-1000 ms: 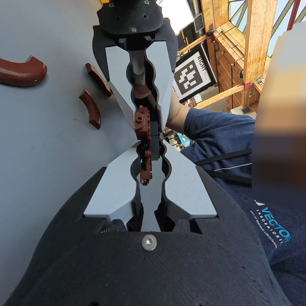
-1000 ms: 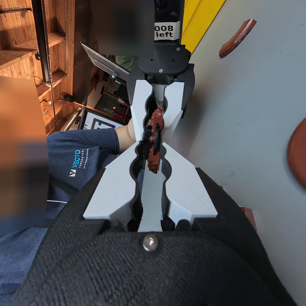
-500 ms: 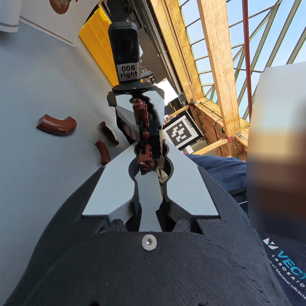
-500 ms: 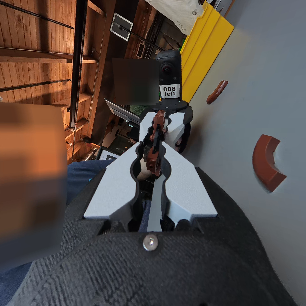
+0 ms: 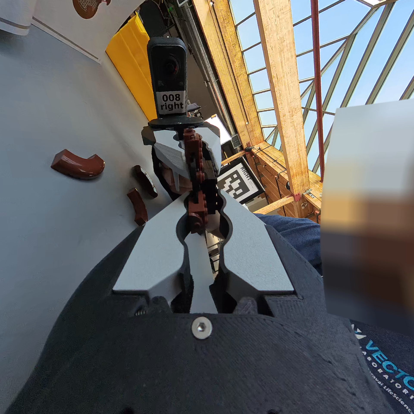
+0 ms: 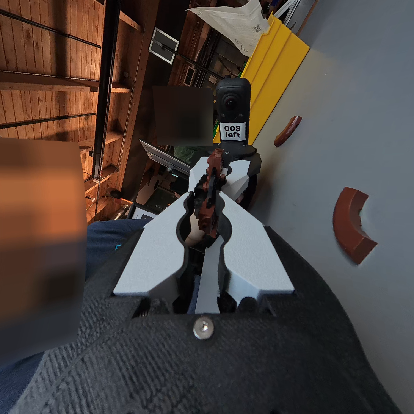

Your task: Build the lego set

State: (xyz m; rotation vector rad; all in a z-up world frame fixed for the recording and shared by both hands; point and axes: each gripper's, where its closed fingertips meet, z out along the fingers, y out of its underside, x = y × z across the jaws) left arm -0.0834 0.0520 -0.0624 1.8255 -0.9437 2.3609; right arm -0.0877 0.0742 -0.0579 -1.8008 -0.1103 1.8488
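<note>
Grey-fingered left hand-held gripper (image 5: 202, 201): pinching the near end of the brown-and-black studded lego assembly (image 5: 197, 179), fingers pressed against it from both sides.
Right hand-held gripper (image 6: 205, 200): grey-white fingers likewise clamped on the same lego assembly (image 6: 210, 197), from the opposite end.
Meeting point: the two hand-held grippers face each other tip to tip, the assembly bridging them, held up off the grey surface (image 5: 44, 224).
Far gripper in the left wrist view (image 5: 192, 154): at 12 o'clock beyond the near fingertips, with a black camera (image 5: 167, 76) standing above it.
Far gripper in the right wrist view (image 6: 218, 177): at 12 o'clock, under its own black camera (image 6: 233, 105).
Loose pieces, left wrist view: large glossy brown curved lego piece (image 5: 78, 164) at 10 o'clock on the surface; two smaller brown curved pieces (image 5: 145, 181) (image 5: 137, 206) closer in, just beside the far gripper.
Loose pieces, right wrist view: wide brown quarter-arc piece (image 6: 349, 224) at 3 o'clock; thin brown curved piece (image 6: 287, 131) at 1 o'clock.
Farther out: yellow panel (image 6: 275, 69) at the surface's far edge; dark blue sleeve (image 5: 293, 233) at 3 o'clock in the left wrist view.
</note>
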